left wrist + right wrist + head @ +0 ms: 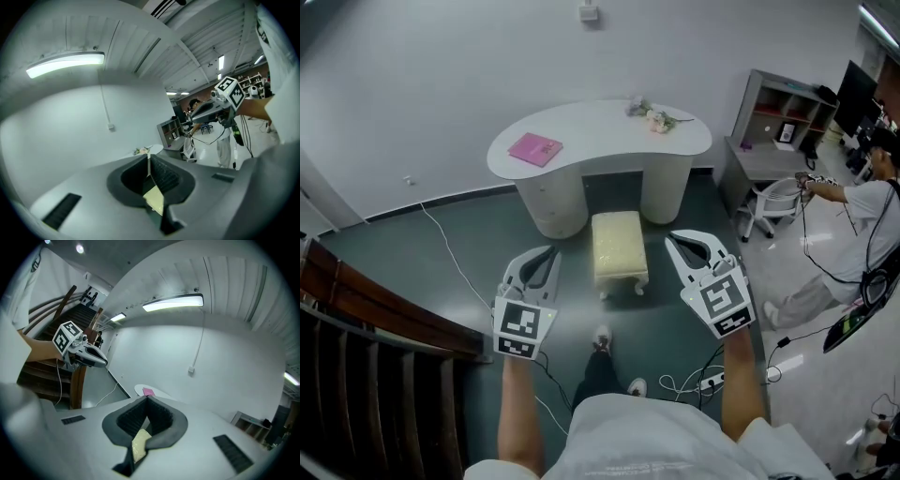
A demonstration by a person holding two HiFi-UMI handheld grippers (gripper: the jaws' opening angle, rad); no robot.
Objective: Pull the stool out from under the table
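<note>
A cream cushioned stool [619, 248] with white legs stands on the dark floor, its far end at the gap between the two pedestals of the white curved table [600, 141]. My left gripper [551, 253] hovers above the floor left of the stool, jaws shut on nothing. My right gripper [672, 240] hangs right of the stool, also shut and empty. Neither touches the stool. Through the closed jaws a sliver of the stool [154, 199] shows in the left gripper view, and the stool [139, 445] shows likewise in the right gripper view.
A pink book [535, 148] and flowers [654, 117] lie on the table. A grey shelf desk [778, 131], a white chair [773, 202] and a person [853, 225] are at the right. A wooden stair rail [375, 309] runs at left. Cables [694, 380] lie near my feet.
</note>
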